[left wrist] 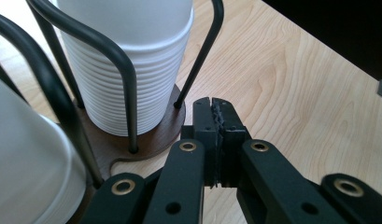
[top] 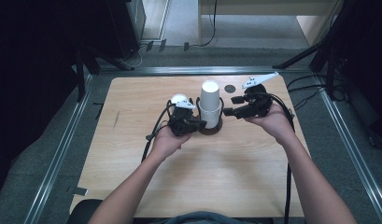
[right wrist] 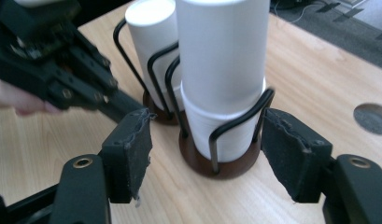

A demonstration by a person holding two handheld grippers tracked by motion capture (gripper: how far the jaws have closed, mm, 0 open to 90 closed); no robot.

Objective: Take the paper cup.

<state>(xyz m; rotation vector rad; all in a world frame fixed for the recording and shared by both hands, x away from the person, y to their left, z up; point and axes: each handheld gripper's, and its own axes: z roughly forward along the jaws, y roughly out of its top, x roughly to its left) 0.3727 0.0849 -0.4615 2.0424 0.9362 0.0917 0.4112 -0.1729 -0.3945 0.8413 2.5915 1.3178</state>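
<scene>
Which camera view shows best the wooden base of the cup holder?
The left gripper view: the wooden base lies close and sharp, with the wire legs set in it. The right gripper view shows its front edge; the high view shows a small dark ring.

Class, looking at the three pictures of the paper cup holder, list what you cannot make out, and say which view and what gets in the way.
- Cup stack, left gripper view: top cut off by the frame edge.
- Second cup stack, same view: cropped at the left edge, close and blurred.
- Wooden base, high view: partly hidden behind the left claw.
- Left claw, right gripper view: blurred, tips hidden by the right claw.
</scene>
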